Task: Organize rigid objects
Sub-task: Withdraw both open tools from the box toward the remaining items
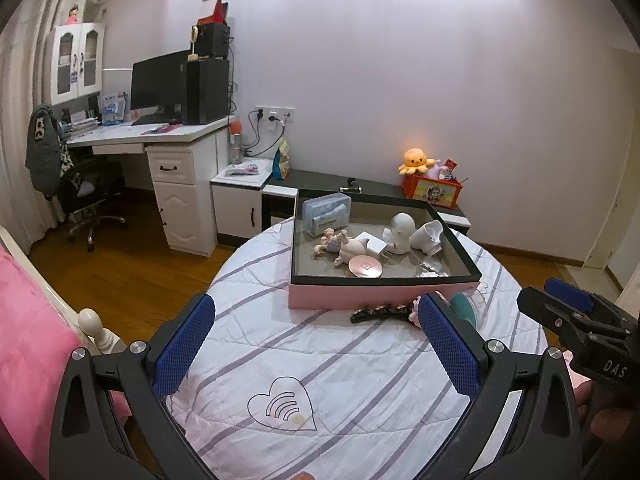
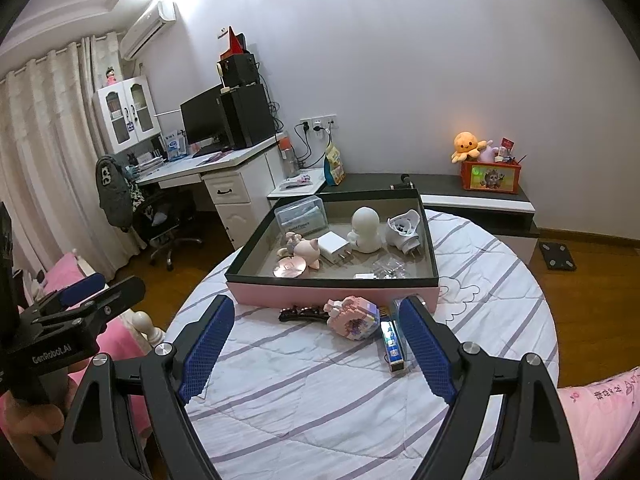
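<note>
Hovering over the striped quilt [image 2: 320, 392], the right gripper [image 2: 316, 340] stands with its blue pads spread wide and nothing between them; the left gripper [image 1: 316, 344] is likewise released and bare, both low in their frames.

Just beyond the right gripper's tips, mid-frame, lie the three loose pieces yet to be put away: a black hair clip [image 2: 300, 313], a pink block-built toy [image 2: 354, 317] and a narrow clear case [image 2: 392, 340], all close against the near wall of the pink box [image 2: 332, 295].

The block toy looks light and stiff but likely to shed pieces under a hard squeeze; a hold across its widest flat sides seems safest. The clip is thin and low on soft fabric, so pinching it across its width from above would probably work best. The case appears smooth and may slip; its long sides offer the better purchase.

Inside the box, upper middle of frame, sit a white figurine [image 2: 365, 230], a charger plug [image 2: 334, 246], a round pink compact [image 2: 289, 268] and other small items.

In the left view, the right-hand blue pad hides most of the toy and case, and the clear packets [image 2: 390, 269] in the box are hard to identify.
</note>
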A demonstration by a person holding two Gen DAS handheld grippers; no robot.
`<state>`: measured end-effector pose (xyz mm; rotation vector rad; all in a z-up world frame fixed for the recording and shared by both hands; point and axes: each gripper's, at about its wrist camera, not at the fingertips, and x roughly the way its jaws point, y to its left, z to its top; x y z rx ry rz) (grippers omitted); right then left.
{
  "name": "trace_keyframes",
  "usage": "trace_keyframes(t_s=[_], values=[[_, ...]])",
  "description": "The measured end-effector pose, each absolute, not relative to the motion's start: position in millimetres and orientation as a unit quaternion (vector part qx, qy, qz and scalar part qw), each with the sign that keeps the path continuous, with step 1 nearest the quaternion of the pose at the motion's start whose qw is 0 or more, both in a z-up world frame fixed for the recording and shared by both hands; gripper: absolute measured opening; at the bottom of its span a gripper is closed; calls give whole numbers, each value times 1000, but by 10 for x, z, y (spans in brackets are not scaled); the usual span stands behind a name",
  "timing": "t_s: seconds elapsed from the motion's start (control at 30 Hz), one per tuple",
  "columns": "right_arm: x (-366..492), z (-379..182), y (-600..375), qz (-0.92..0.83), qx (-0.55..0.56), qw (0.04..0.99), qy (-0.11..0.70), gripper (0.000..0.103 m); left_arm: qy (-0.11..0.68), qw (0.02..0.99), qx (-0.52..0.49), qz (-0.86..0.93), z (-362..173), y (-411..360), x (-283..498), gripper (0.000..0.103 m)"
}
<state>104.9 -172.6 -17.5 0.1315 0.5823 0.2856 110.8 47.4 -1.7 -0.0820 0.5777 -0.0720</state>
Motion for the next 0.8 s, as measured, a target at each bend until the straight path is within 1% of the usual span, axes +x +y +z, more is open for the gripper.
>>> trace_keyframes(t_s=[0.8], values=[[1001, -124, -1759, 139, 67, 946, 286, 86, 280, 959, -34, -38, 13, 439, 1053, 103]])
